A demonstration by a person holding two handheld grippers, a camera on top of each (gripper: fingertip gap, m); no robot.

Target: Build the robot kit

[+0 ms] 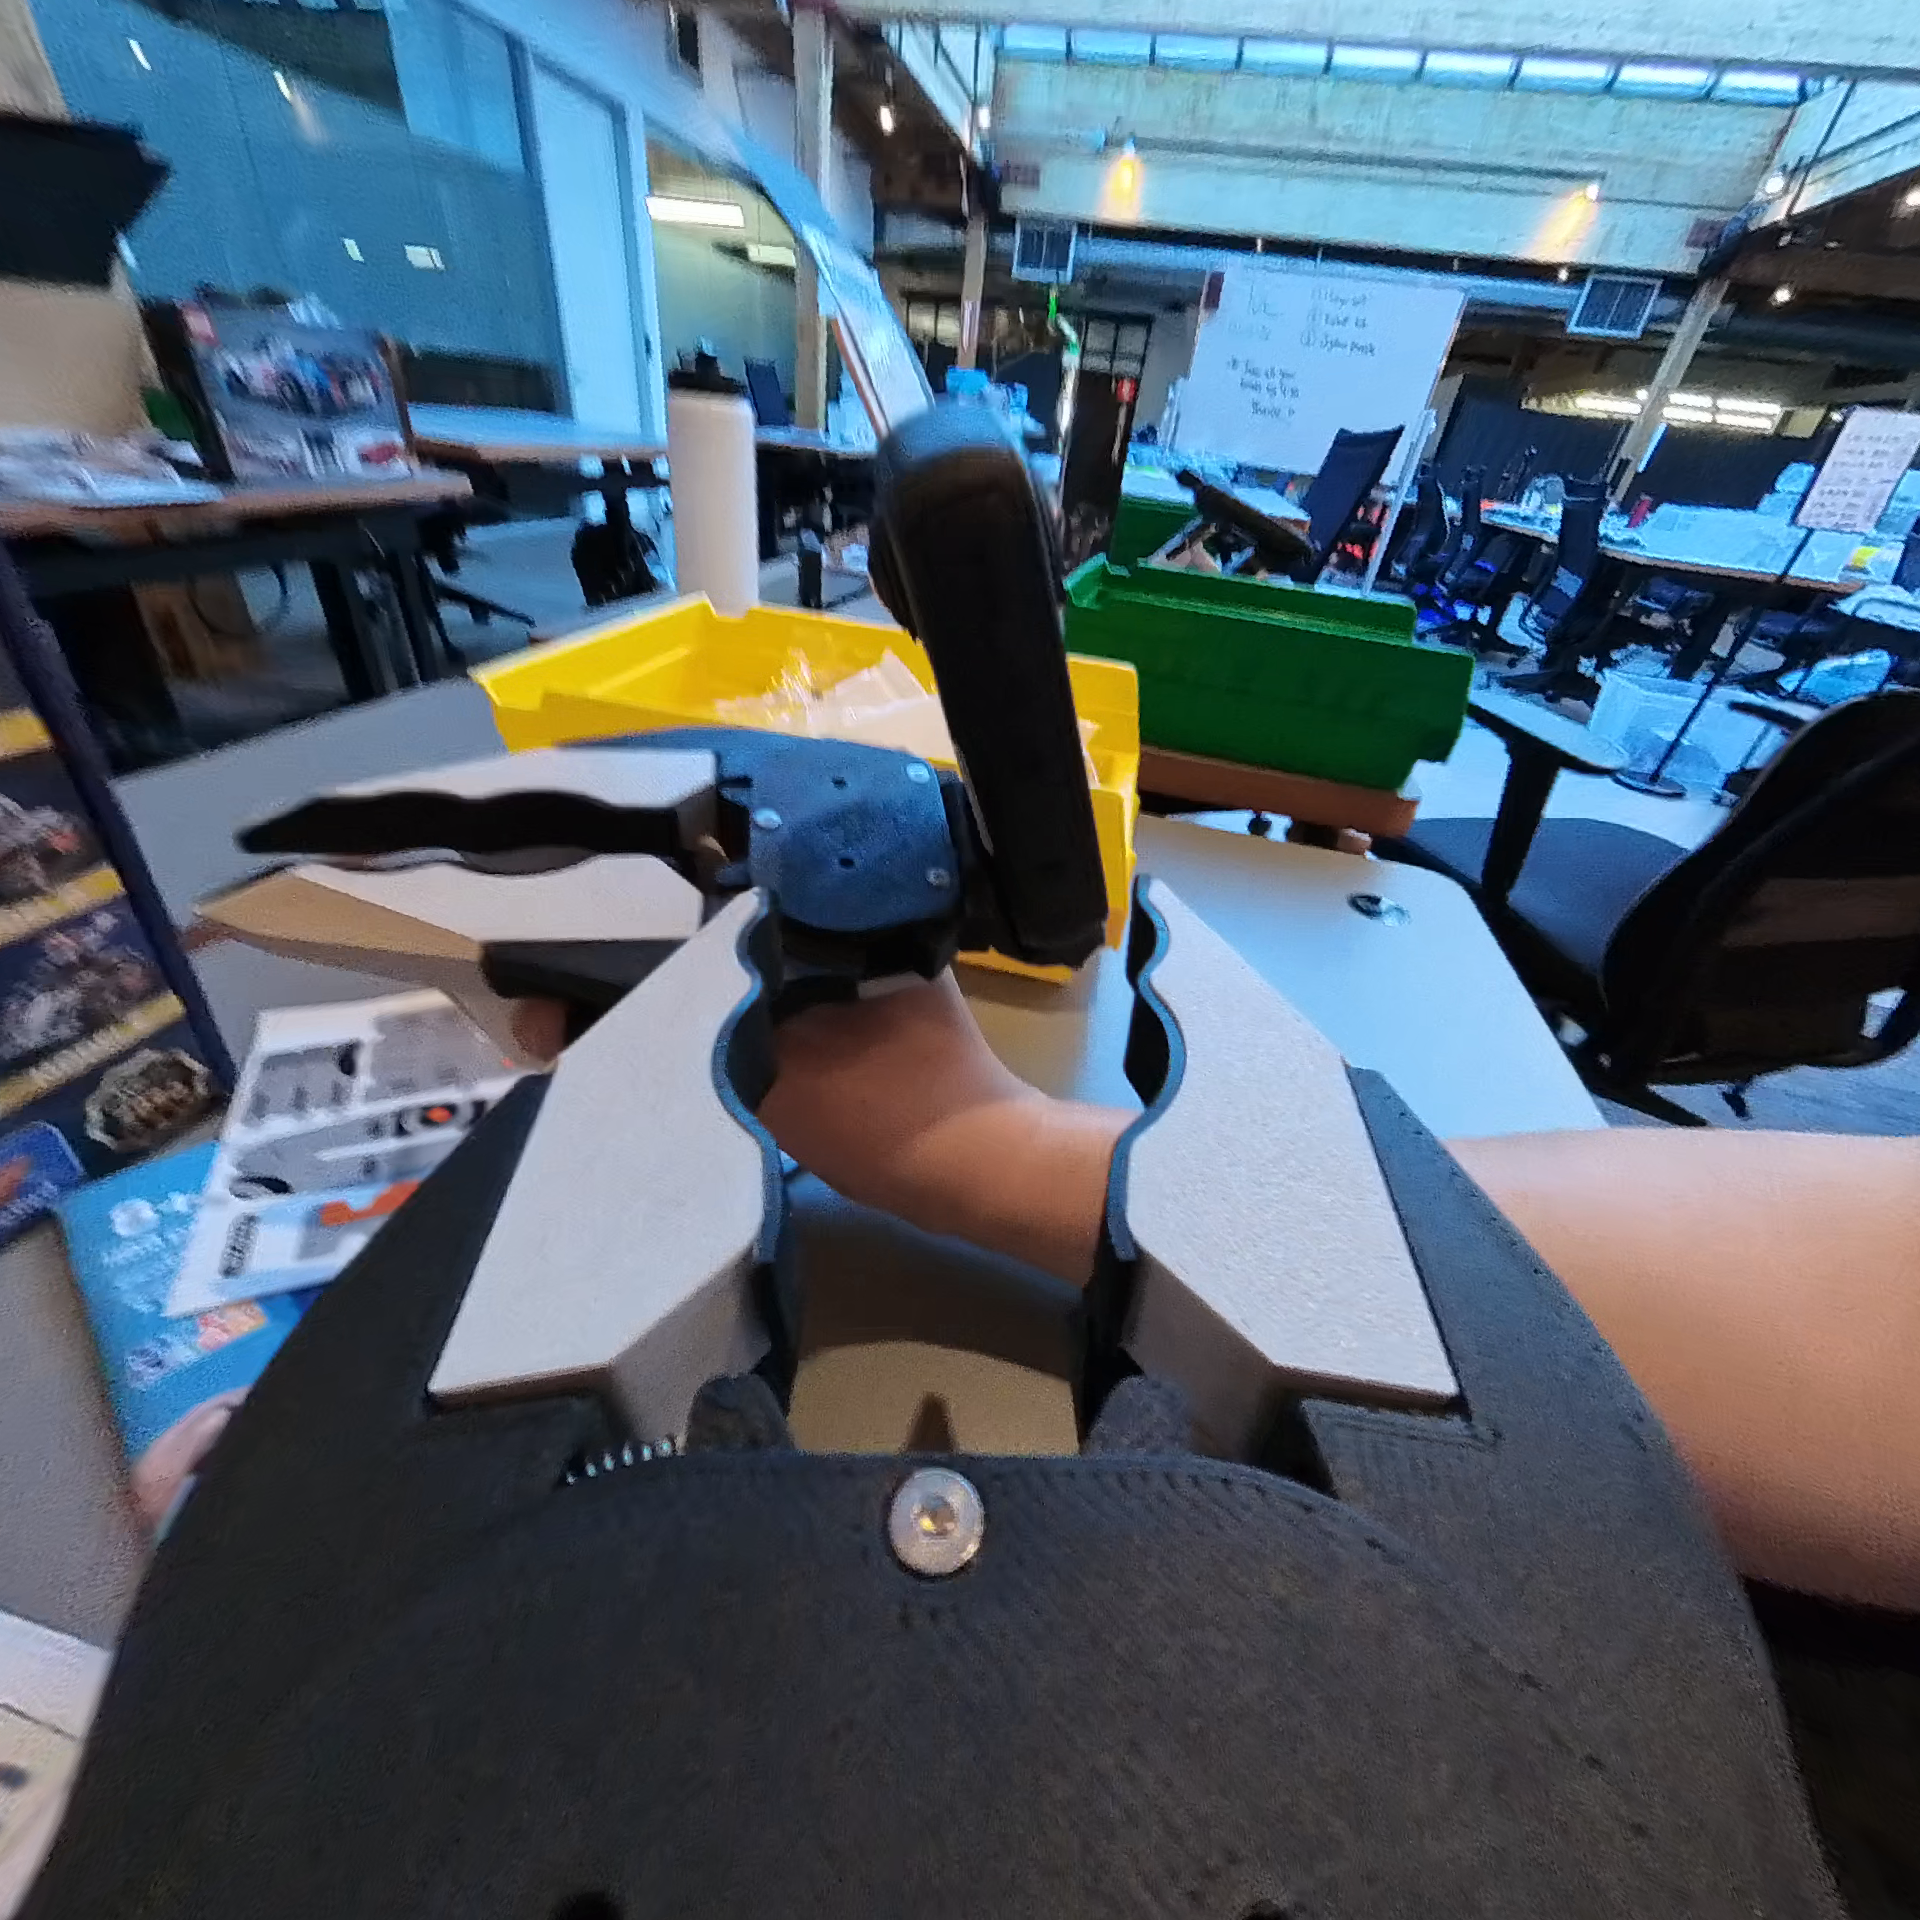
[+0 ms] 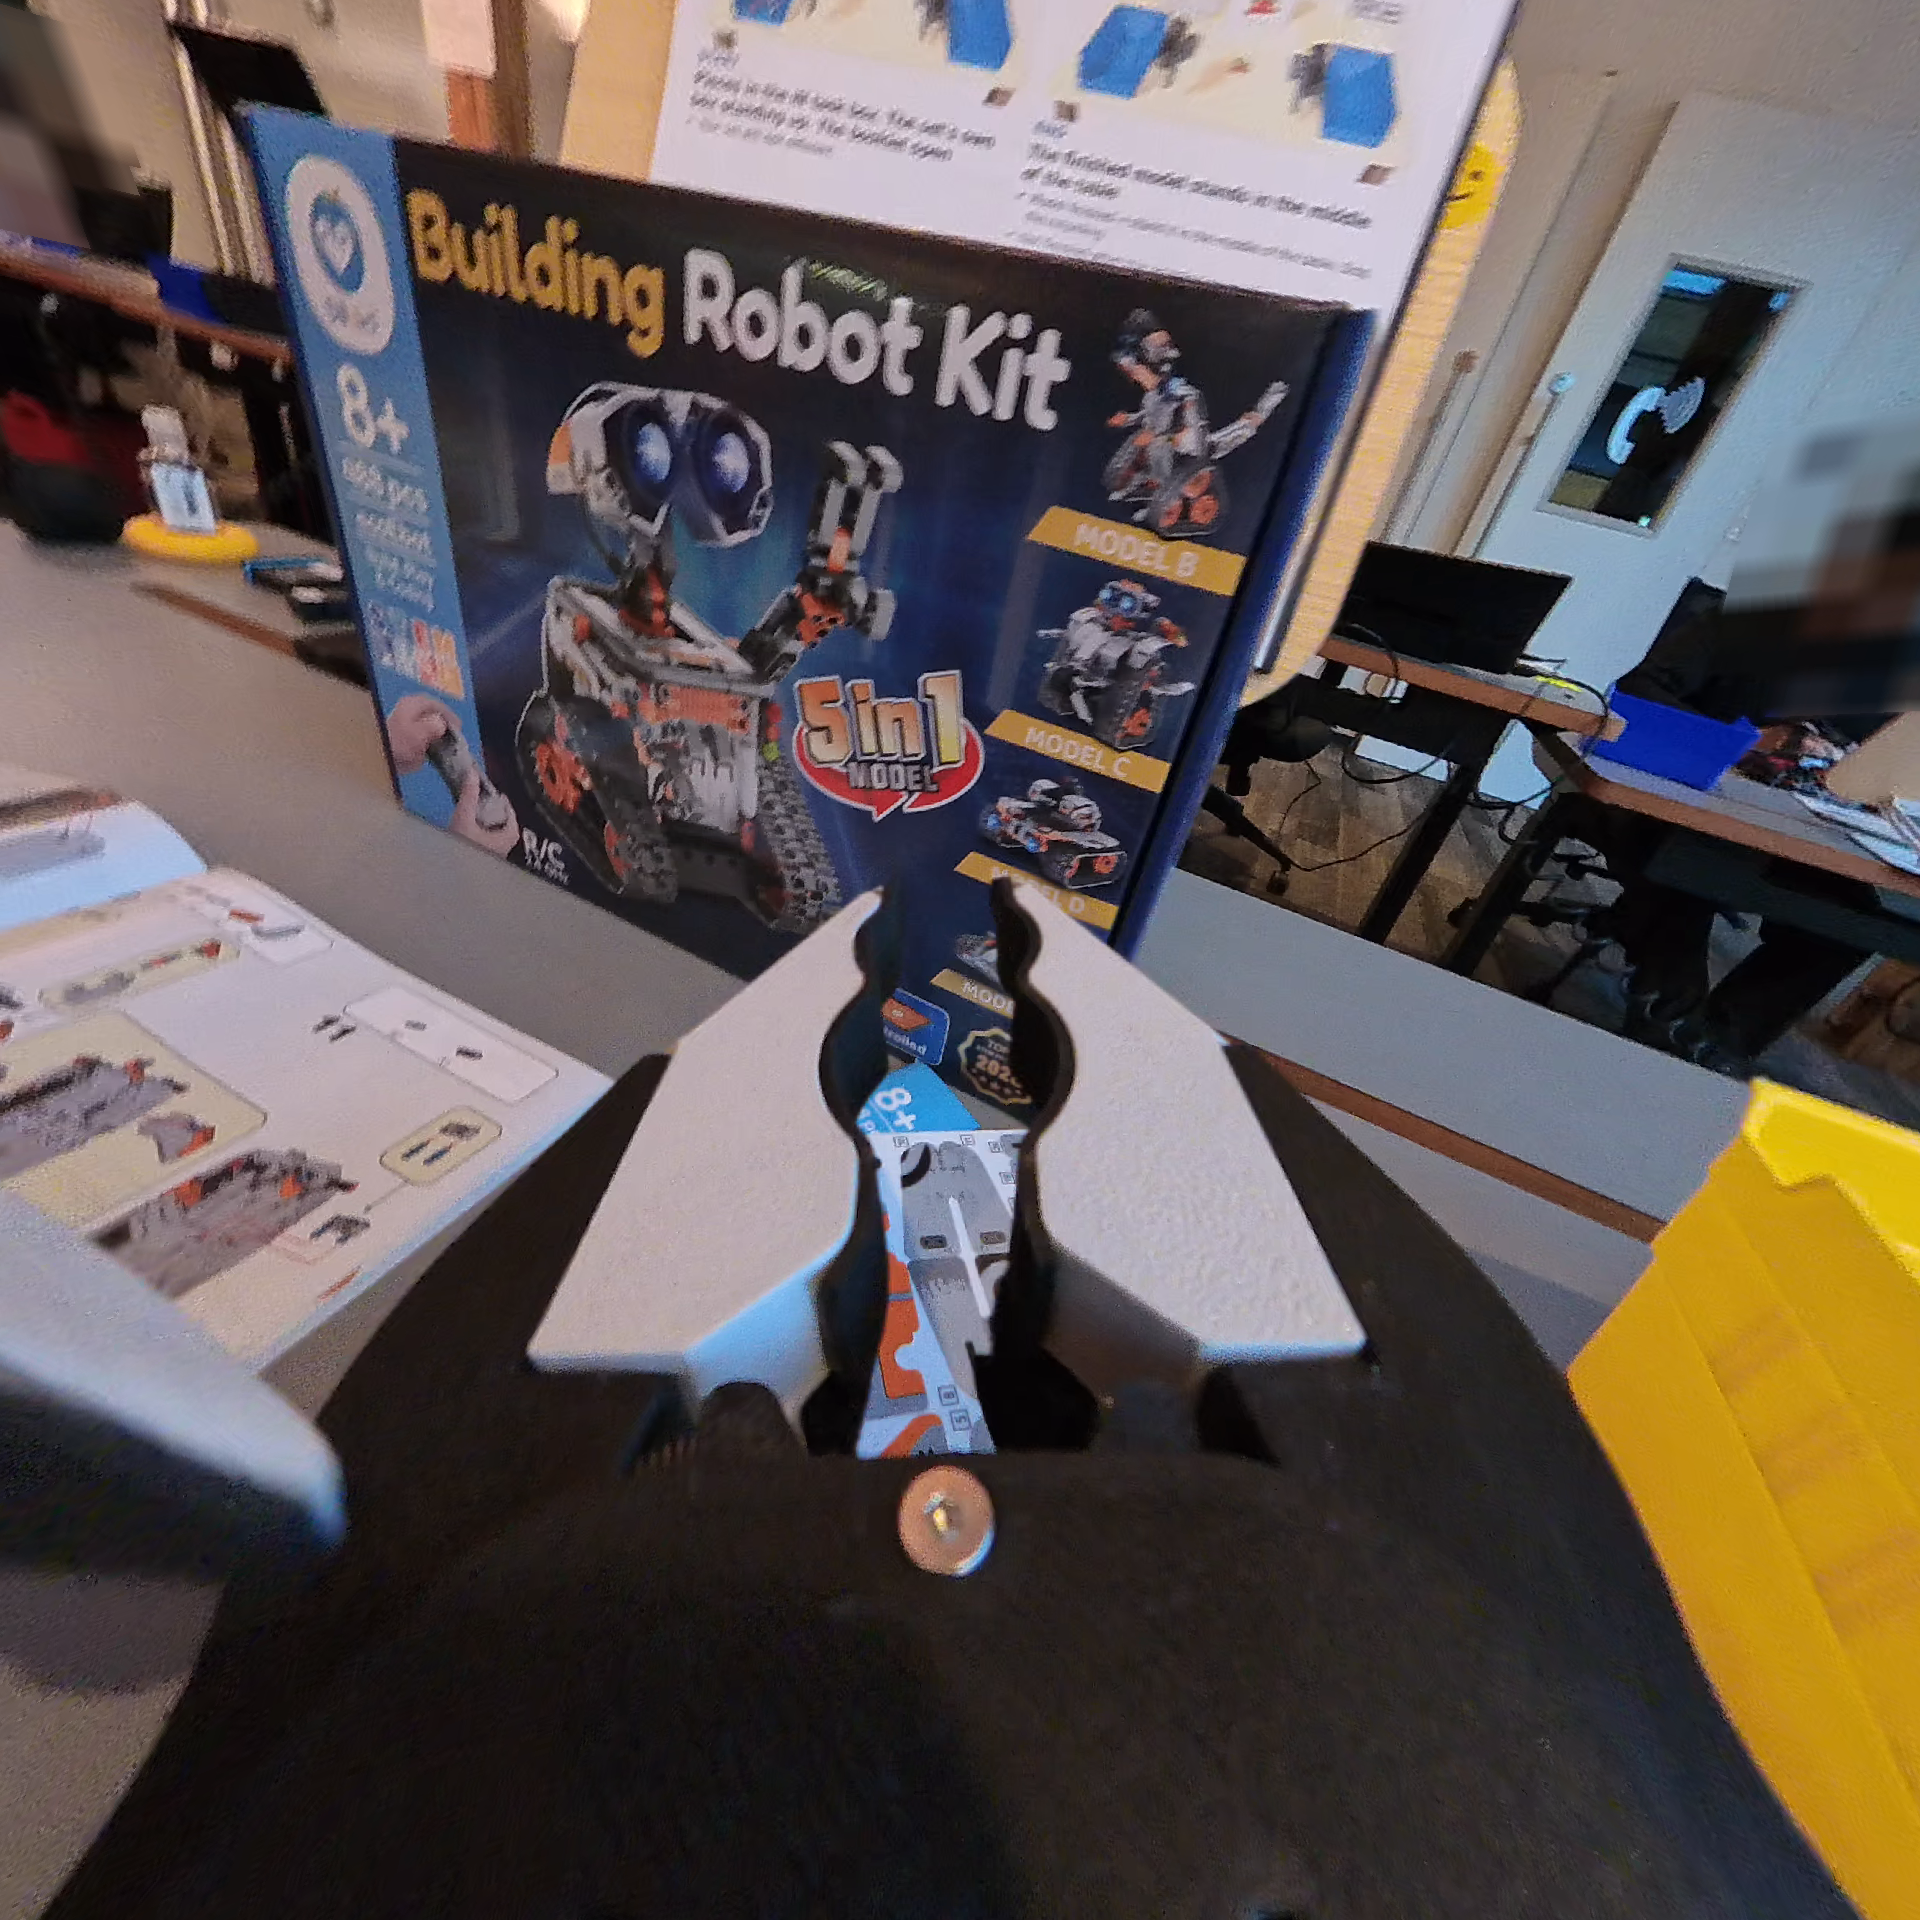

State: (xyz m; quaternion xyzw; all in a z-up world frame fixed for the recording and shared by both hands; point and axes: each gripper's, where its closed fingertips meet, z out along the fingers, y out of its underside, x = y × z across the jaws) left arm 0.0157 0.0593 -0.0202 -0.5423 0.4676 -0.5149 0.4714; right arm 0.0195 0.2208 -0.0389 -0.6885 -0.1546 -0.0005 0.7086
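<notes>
My left gripper point(image 1: 951, 904) is open wide and holds nothing. Just beyond its fingers a person's hand and forearm point(image 1: 935, 1122) hold my right gripper point(image 1: 229, 868), which points left over the grey table point(image 1: 1351, 987). In the right wrist view my right gripper point(image 2: 943, 902) has only a narrow gap between its jaws and holds nothing. It points at an upright dark blue robot kit box point(image 2: 779, 582). A blue-and-white leaflet point(image 2: 935, 1247) lies on the table under its fingers. An open instruction booklet point(image 2: 208, 1091) lies to its left; it also shows in the left wrist view point(image 1: 343, 1122).
A yellow bin point(image 1: 727, 675) holding clear bags stands behind the grippers and fills the right edge of the right wrist view point(image 2: 1766, 1403). A green bin point(image 1: 1268, 675) stands farther back, with a white bottle point(image 1: 712, 499). A black office chair point(image 1: 1714, 935) is at the right.
</notes>
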